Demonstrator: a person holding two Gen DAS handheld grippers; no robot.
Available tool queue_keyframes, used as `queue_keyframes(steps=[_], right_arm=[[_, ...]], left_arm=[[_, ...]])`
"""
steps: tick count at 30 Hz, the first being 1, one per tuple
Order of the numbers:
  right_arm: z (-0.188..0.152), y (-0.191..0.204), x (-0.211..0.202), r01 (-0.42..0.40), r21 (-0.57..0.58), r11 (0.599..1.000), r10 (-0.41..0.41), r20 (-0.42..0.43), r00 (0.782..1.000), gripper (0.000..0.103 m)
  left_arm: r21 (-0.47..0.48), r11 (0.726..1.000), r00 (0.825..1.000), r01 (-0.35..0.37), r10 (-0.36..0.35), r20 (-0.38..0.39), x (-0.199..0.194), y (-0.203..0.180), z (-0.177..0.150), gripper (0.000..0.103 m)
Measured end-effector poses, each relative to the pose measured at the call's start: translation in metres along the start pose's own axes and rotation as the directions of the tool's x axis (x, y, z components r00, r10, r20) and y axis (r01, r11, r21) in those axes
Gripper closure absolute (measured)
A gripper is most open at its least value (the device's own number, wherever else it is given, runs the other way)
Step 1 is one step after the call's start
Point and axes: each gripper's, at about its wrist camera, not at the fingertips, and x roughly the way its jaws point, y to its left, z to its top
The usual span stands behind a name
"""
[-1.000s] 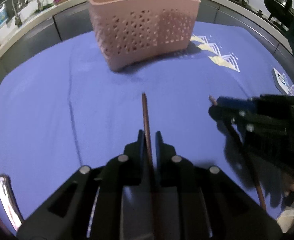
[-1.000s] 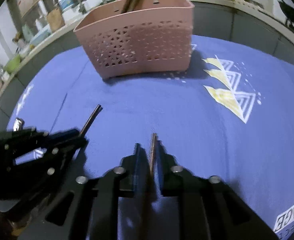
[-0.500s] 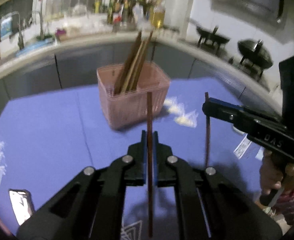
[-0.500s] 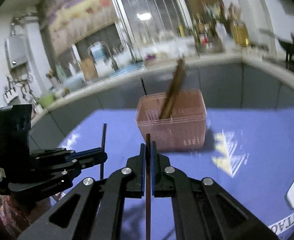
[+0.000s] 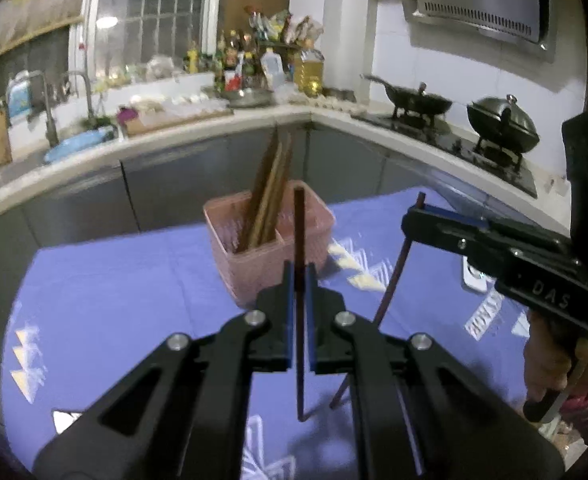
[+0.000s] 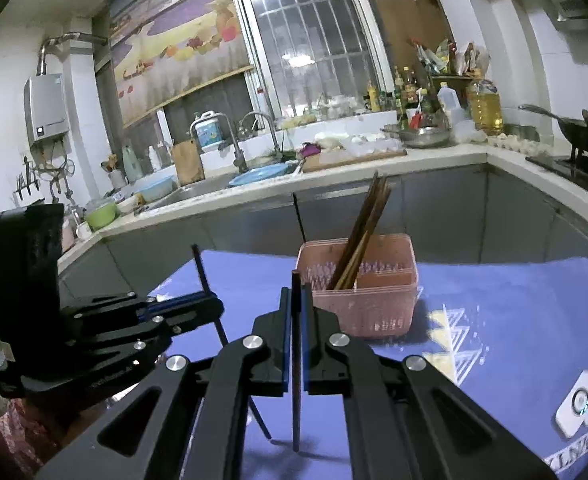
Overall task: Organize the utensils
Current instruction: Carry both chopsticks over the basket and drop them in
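My left gripper (image 5: 298, 280) is clamped on one upright chopstick (image 5: 299, 232), my right gripper (image 6: 296, 300) on another chopstick (image 6: 295, 360); both hang above the purple surface (image 5: 114, 300), near the pink basket (image 5: 262, 268).

Two dark chopsticks (image 5: 298, 236) (image 5: 393, 276) upright above blue cloth; more chopsticks (image 6: 359, 236) leaning in far pink basket (image 6: 373, 316).

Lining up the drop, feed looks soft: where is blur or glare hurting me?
Left wrist view: countertop clutter smeared, pink basket slightly soft, held chopstick sharp. Right wrist view: crisper; window glows bright, no glare on the basket. Both bend straight edges near the rim.
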Motion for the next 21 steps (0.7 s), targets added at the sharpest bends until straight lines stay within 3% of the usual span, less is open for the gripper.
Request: queue_keyframes(steps=[7, 11, 15, 21], right_arm=[[0.088, -0.008, 0.017, 0.04, 0.014, 0.999, -0.041, 0.091, 0.995, 0.099], [0.134, -0.016, 0.031, 0.069, 0.038, 0.997, -0.074, 0.165, 0.983, 0.099], [0.145, -0.026, 0.059, 0.103, 0.034, 0.994, -0.107, 0.169, 0.98, 0.099], [0.105, -0.044, 0.128, 0.128, 0.015, 0.992, -0.129, 0.016, 0.992, 0.098]], left_arm=[[-0.02, 0.997, 0.991, -0.073, 0.075, 0.114, -0.003, 0.013, 0.087, 0.098], [-0.02, 0.992, 0.974, -0.128, 0.13, 0.185, 0.002, 0.015, 0.129, 0.098], [-0.005, 0.984, 0.965, -0.18, 0.177, 0.193, 0.029, 0.018, 0.144, 0.098], [-0.011, 0.979, 0.976, -0.205, 0.205, 0.071, 0.093, 0.032, 0.122, 0.098]])
